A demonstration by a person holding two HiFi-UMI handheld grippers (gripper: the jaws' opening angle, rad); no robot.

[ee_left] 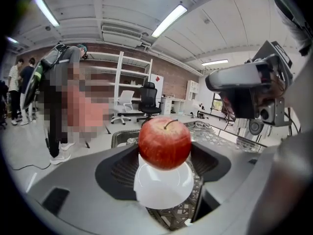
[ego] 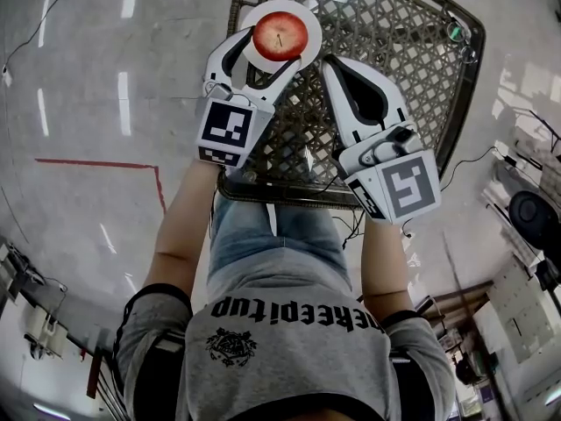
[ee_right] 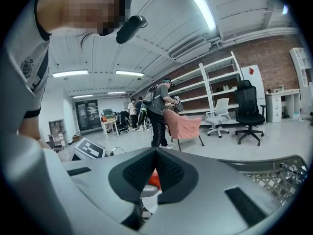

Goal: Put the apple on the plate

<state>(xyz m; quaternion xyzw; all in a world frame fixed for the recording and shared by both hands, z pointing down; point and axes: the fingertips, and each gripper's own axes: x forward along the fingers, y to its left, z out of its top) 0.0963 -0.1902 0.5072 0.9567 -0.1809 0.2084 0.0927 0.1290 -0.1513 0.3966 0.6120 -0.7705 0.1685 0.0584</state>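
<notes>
Apple (ego: 280, 35): red, stem uppermost, seated at the centre of the plate (ego: 308, 13). In the left gripper view, shown standing on the white dish between the two pads.

Plate: small, round, white. Set by the left edge of the worktop (ego: 394, 42).

Worktop: dark woven lattice in a dark frame, directly ahead of the person.

Left tool (ego: 275, 47): jaws spread wide, one on either side of apple and plate. Ribbed dark pads (ee_left: 117, 168) held off the apple's skin, nothing clamped.

Right tool (ego: 332, 63): jaws pressed together to a point, nothing between them. Held over the worktop just right of the plate, not touching it. Through the notch under the closed pads in the right gripper view, a sliver of red and of white.

Marker cubes (ego: 226, 130): one per tool, black-and-white squares, at the wrist end.

Floor (ego: 79, 77): pale, glossy, crossed at left by a red tape line (ego: 96, 162).

Background, gripper views: white shelving (ee_left: 122, 82), black office chair (ee_left: 148, 99), people standing by a pink chair (ee_right: 183, 124).
</notes>
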